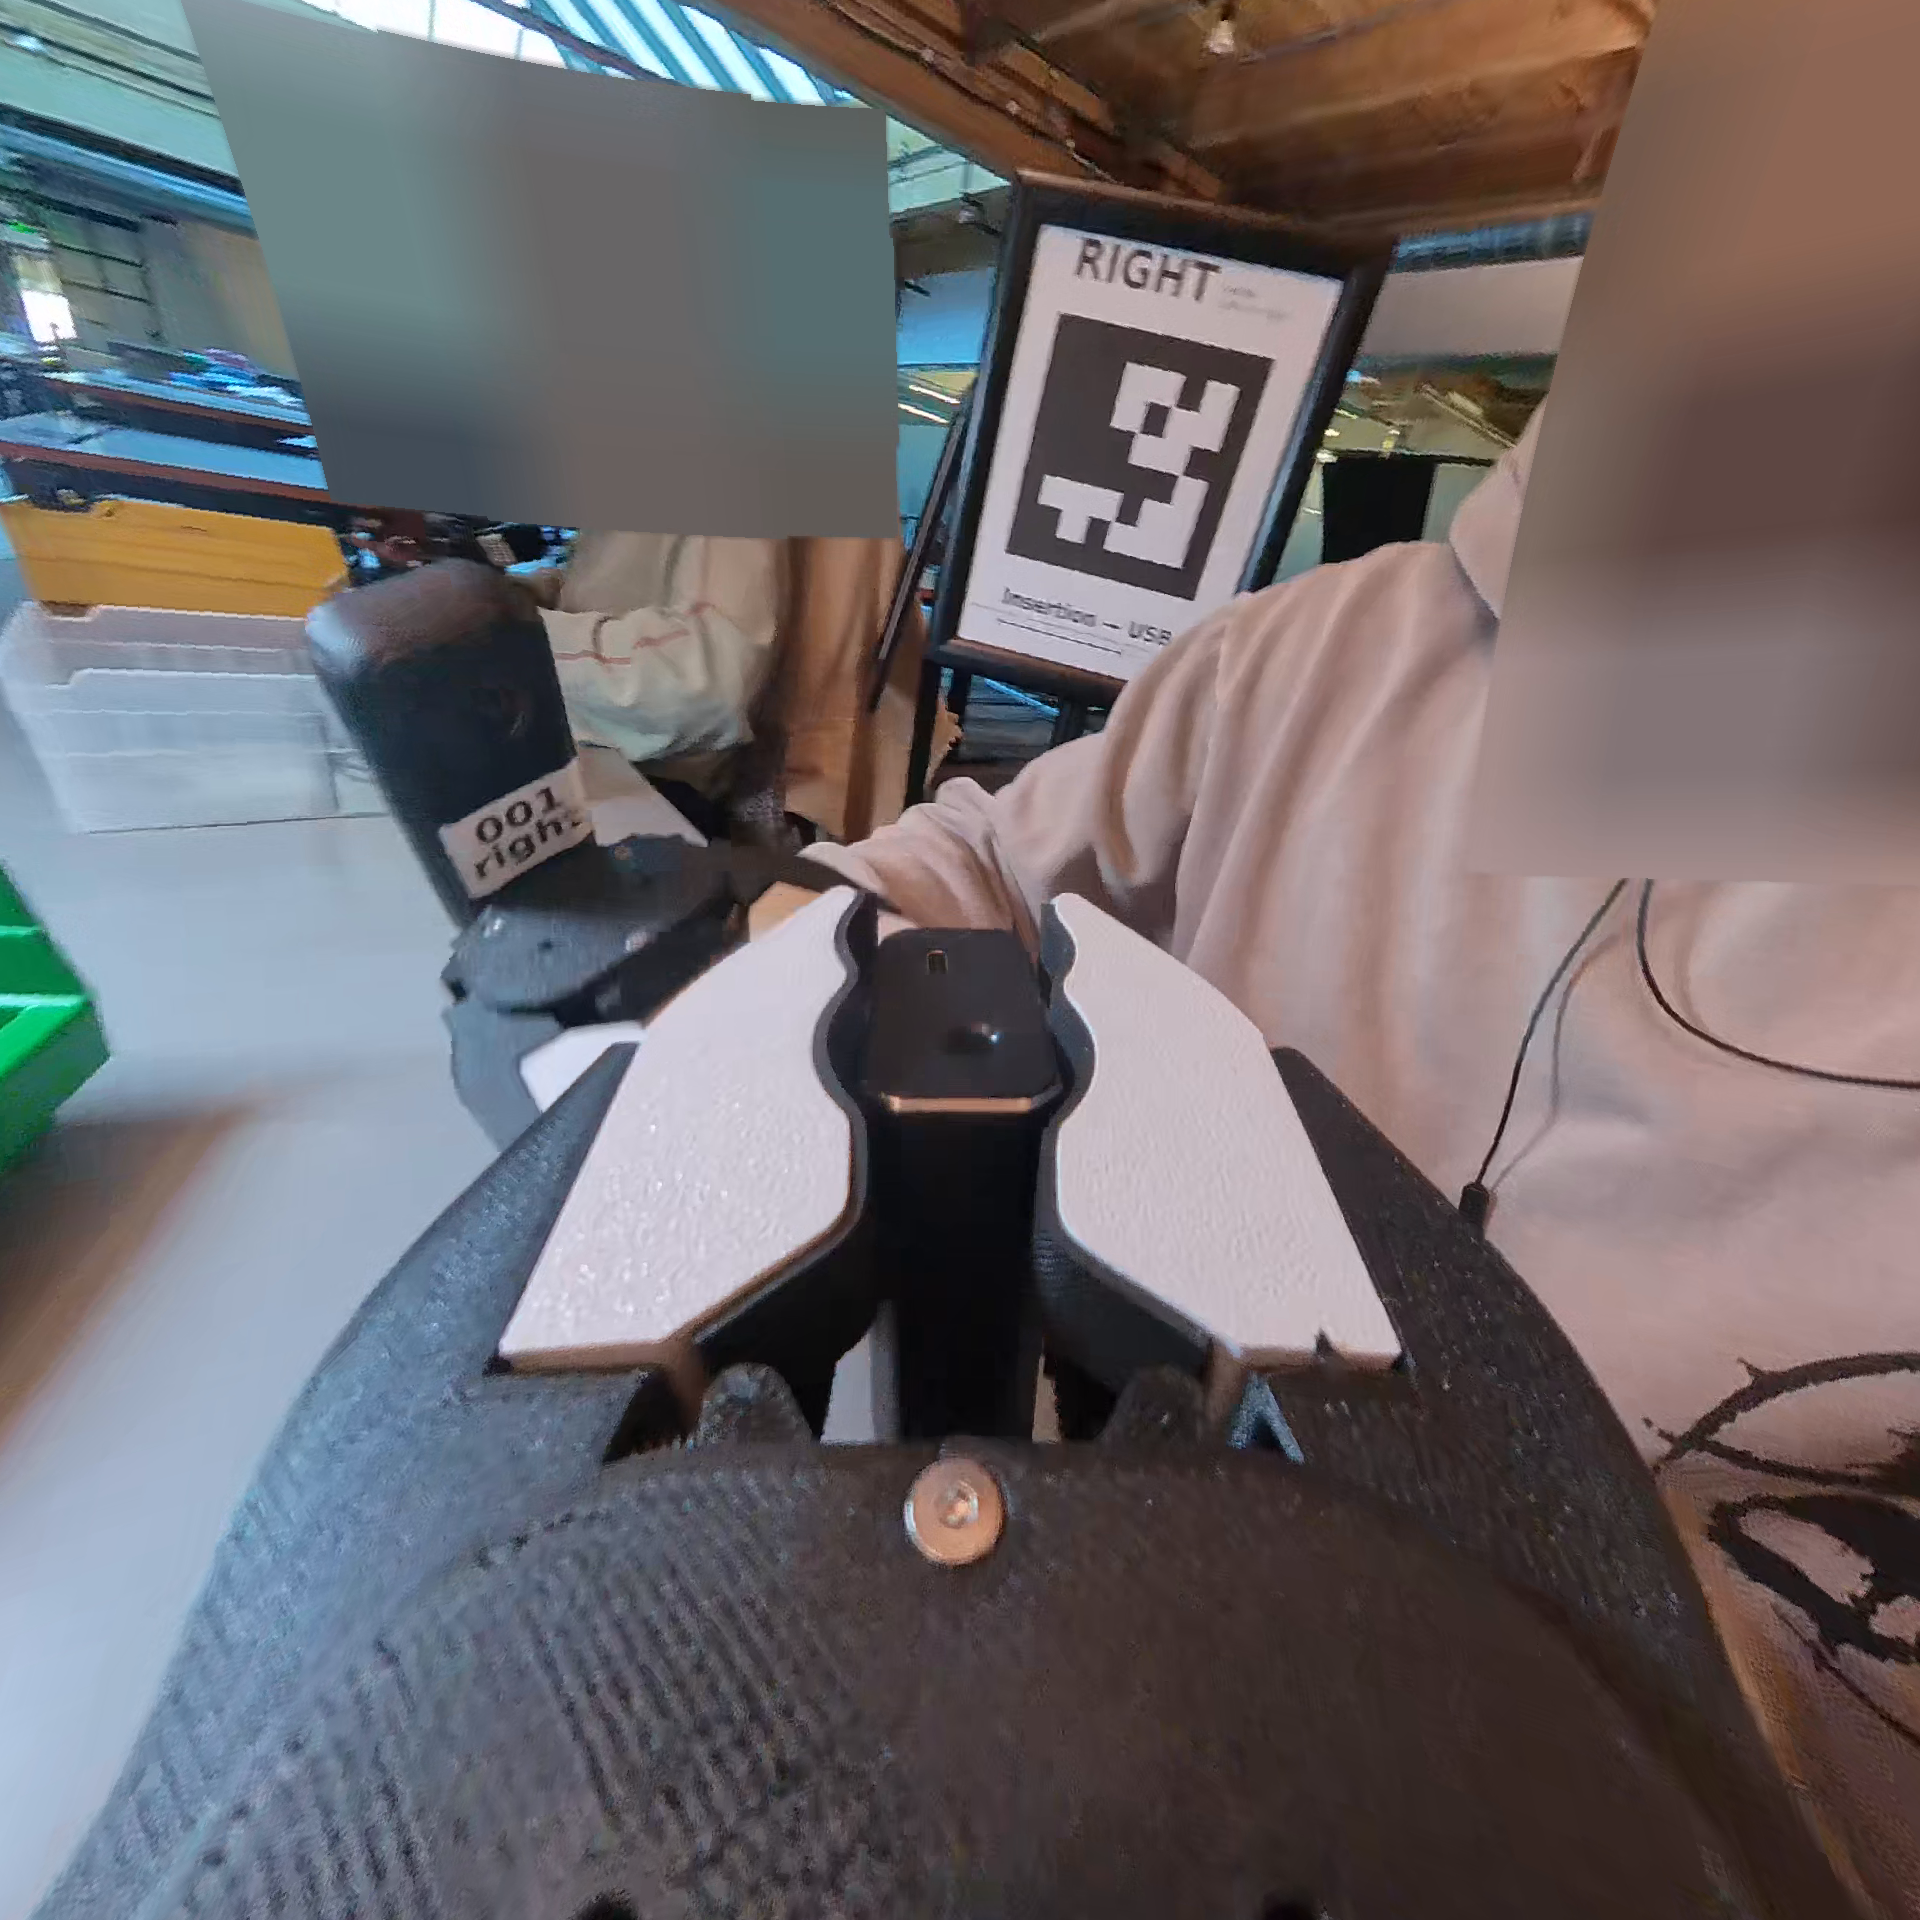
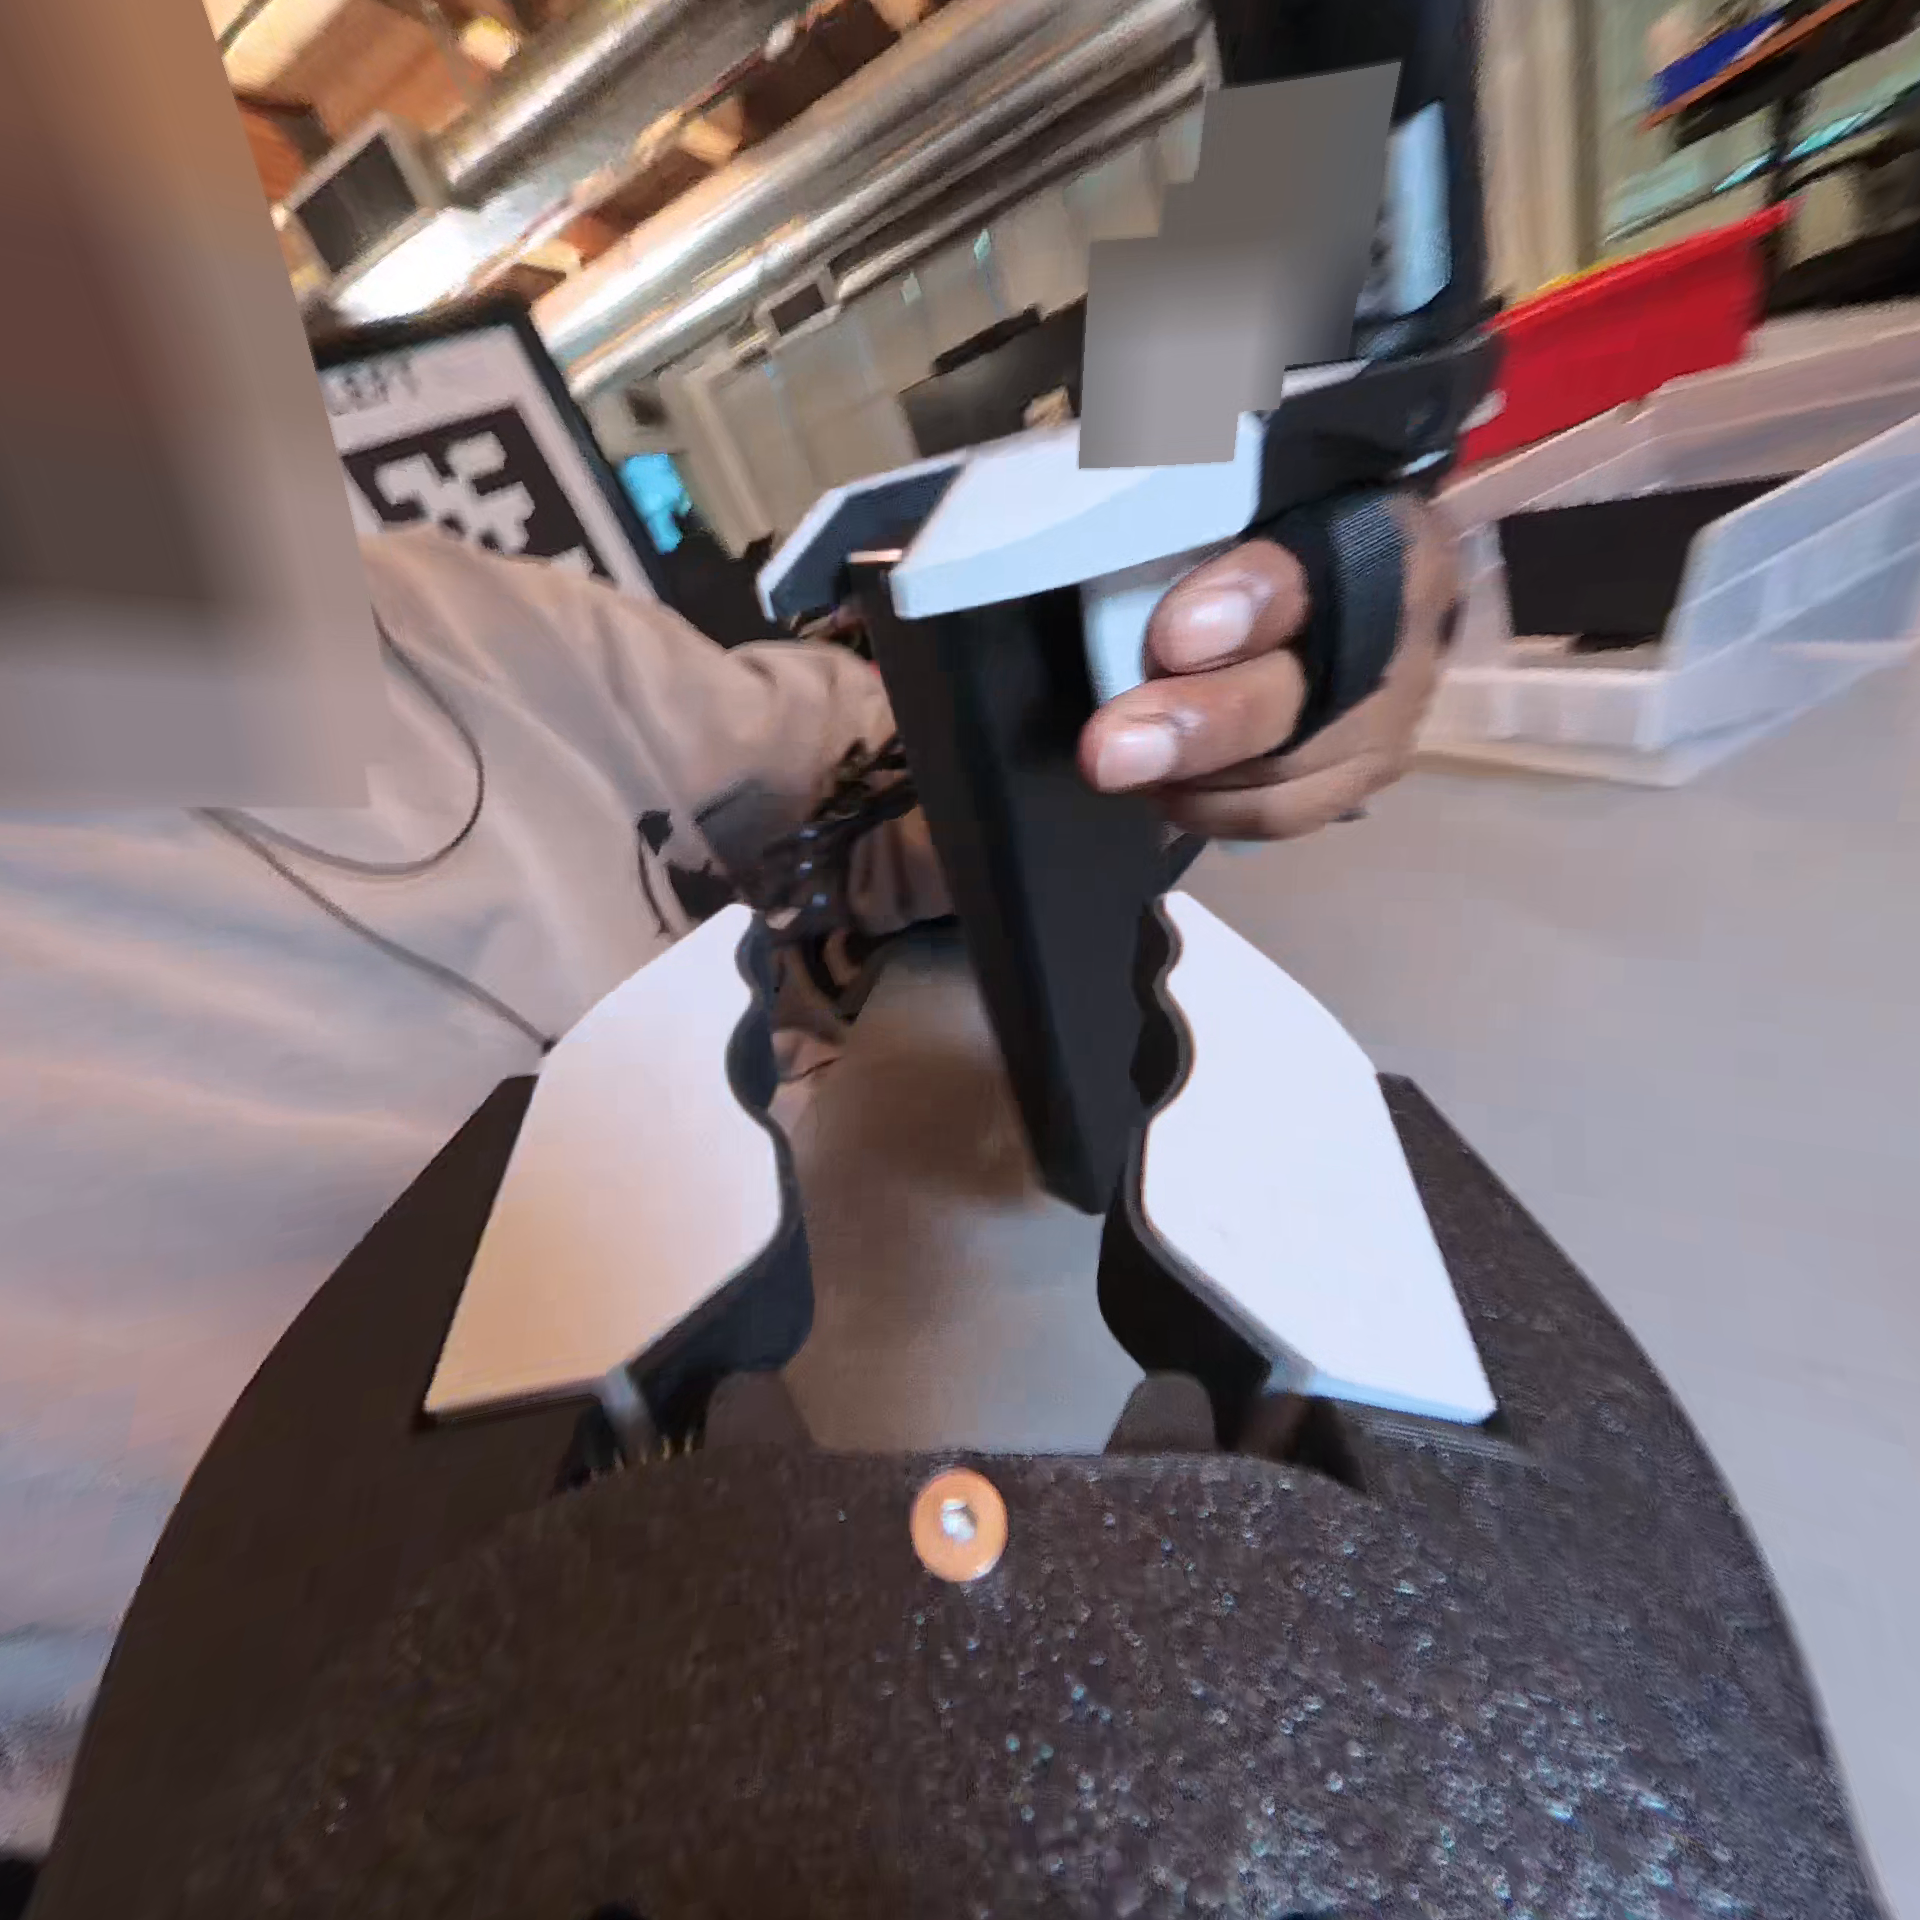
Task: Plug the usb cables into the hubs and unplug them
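Note:
In the left wrist view my left gripper (image 1: 956, 920) is shut on a black box-shaped hub (image 1: 956, 1023) and holds it upright above the table. The hub's end face shows a small port and a button. In the right wrist view the same hub (image 2: 1018, 935) hangs from the left gripper (image 2: 894, 566), which a hand (image 2: 1247, 707) holds. Its lower end lies between the spread fingers of my right gripper (image 2: 961, 920), close to the right finger (image 2: 1278, 1195). The right gripper is open and empty. A dark tangle (image 2: 821, 862) behind the hub is too blurred to identify. I see no clear USB cable.
The pale grey table (image 2: 1558, 1039) runs under both grippers. A person in a light sweatshirt (image 1: 1351, 831) is close behind them. The right gripper's body (image 1: 582, 935) is at the left, with a green bin (image 1: 31, 1039), white trays (image 1: 156, 707) and a marker board (image 1: 1143, 447). Clear plastic bins (image 2: 1714, 623) stand at the right. Across from one pair of fingers to the other is roughly 5 centimeters.

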